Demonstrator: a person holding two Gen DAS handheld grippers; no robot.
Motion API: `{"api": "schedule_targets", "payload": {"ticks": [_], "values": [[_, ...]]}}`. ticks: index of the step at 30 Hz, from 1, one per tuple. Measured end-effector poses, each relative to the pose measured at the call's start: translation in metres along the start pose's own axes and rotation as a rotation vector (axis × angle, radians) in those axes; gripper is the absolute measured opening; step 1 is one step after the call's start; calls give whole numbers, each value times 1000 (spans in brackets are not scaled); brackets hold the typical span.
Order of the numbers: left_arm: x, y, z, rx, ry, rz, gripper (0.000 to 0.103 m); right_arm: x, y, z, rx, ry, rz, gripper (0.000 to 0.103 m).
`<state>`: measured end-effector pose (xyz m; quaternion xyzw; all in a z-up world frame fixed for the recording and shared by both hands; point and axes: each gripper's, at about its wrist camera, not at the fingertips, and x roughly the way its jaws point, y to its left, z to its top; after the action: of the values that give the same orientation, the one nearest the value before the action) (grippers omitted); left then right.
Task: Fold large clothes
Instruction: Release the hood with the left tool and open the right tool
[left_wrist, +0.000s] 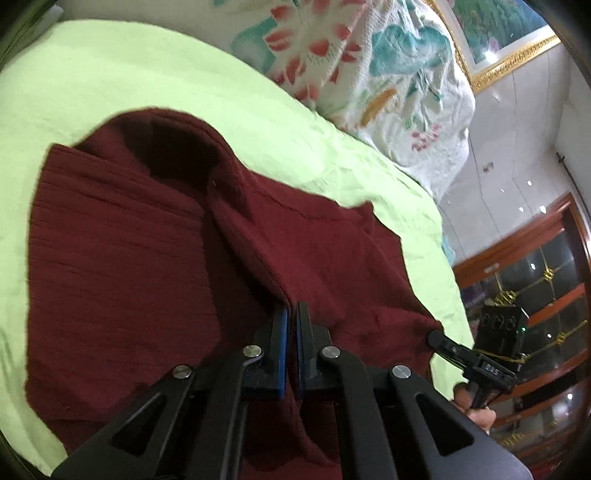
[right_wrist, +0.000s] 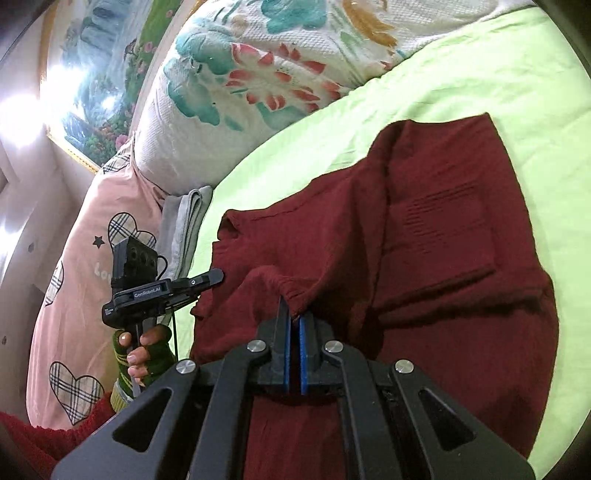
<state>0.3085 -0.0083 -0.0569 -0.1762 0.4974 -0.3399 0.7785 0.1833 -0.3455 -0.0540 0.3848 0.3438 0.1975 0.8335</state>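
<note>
Pinching the maroon garment (left_wrist: 155, 258), left gripper (left_wrist: 291, 314) and right gripper (right_wrist: 294, 317) both clamp its edge.

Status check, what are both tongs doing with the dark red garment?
Left tongs shut on dark red garment. Right tongs shut on its ribbed edge. Garment spread on green sheet. Nothing in the way.

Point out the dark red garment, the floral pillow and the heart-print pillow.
dark red garment (left_wrist: 122, 258): left wrist view, flat ribbed panel.
floral pillow (right_wrist: 236, 110): right wrist view, white face by the red flower.
heart-print pillow (right_wrist: 85, 295): right wrist view, plain pink middle.
</note>
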Motion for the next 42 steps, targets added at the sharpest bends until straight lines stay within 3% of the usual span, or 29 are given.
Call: {"api": "schedule_targets", "payload": {"ticks": [3, 7, 9, 12, 16, 17, 19, 21, 24, 27, 31, 32, 33, 34, 35, 37, 40, 42], "values": [[-20, -2, 12, -16, -78, -66, 2, -4, 5, 8, -8, -23, 33, 3], [-48, -5, 21, -8, -196, -162, 1, -30, 21, 20, -63, -186, 183, 4], [-50, 1, 19, -18, -215, -170, 2, -27, 21, 19, -85, -183, 125, 3], [-36, 24, 8, -76, -163, -149, 2, -12, 3, 6, -60, -113, 29, 4], [-21, 44, -19, -127, -60, -119, 5, -2, -19, -11, 0, 5, -29, 12], [-23, 46, -27, -129, -47, -117, 7, -2, -21, -14, 12, 21, -38, 17], [-25, 42, -40, -119, -21, -96, 28, -11, -16, -13, -6, 1, -89, 35], [-28, 34, -50, -95, -26, -78, 49, -21, 1, -10, -69, -44, -135, 40], [-25, 26, -54, -86, -25, -55, 52, -23, 37, -5, -184, -79, -96, 40], [-14, 25, -49, -101, -8, -30, 52, 3, 69, -7, -325, -5, -63, 42], [-2, 26, -45, -136, 14, -29, 49, 58, 88, -22, -508, 158, -147, 52], [0, 25, -43, -136, 13, -23, 44, 67, 88, -27, -532, 184, -163, 52], [2, 24, -40, -132, 13, -20, 26, 78, 87, -30, -563, 208, -198, 51], [4, 23, -38, -126, 18, -16, 10, 85, 85, -30, -577, 220, -237, 27], [6, 22, -35, -125, 24, -18, 3, 91, 83, -28, -581, 232, -268, 3], [-1, 16, -27, -107, -12, -27, 3, 84, 81, -15, -548, 187, -271, 4], [-28, 8, -18, -77, -118, -95, 3, 31, 98, 4, -506, -3, -105, 4], [-38, 10, -19, -65, -150, -101, 3, 7, 111, 0, -534, -46, -38, 4]]}}
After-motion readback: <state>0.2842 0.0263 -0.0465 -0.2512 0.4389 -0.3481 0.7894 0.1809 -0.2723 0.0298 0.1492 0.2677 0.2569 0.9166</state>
